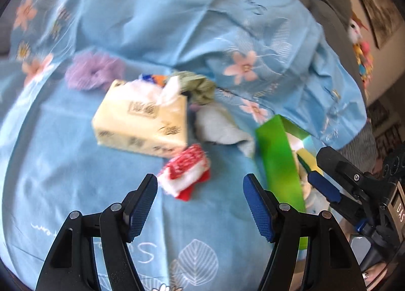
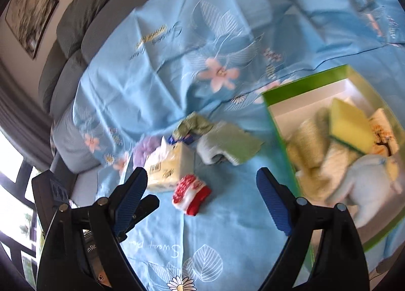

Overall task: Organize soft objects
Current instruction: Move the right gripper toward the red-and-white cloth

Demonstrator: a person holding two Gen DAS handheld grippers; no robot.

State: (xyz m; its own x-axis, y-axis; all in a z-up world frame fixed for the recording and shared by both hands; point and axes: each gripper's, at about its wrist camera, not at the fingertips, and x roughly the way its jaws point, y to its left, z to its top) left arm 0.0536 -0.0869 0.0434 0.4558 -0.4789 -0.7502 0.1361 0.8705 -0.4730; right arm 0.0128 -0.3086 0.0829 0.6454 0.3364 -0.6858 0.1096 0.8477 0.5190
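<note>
My left gripper (image 1: 200, 189) stands open over a blue flowered sheet (image 1: 177, 12), nothing between its pads. Just ahead of it lies a red-and-white cloth (image 1: 186, 172), with a cream tissue pack (image 1: 141, 119), a purple scrunchie (image 1: 93, 70), a green scrunchie (image 1: 200, 86) and a pale cloth (image 1: 222, 126) behind. My right gripper (image 2: 202, 184) is open and empty too, above the same red-and-white cloth (image 2: 191, 193). To its right sits an open green box (image 2: 303, 83) holding a yellow sponge (image 2: 350, 124), yellow towels (image 2: 311, 144) and a pale blue plush (image 2: 367, 182).
Grey sofa cushions (image 2: 71, 20) border the sheet, with framed pictures (image 2: 27, 12) on the wall behind. A colourful plush toy (image 1: 362, 48) sits on the sofa back. The two grippers are side by side, the left gripper (image 2: 141, 208) close beside the right one's left finger.
</note>
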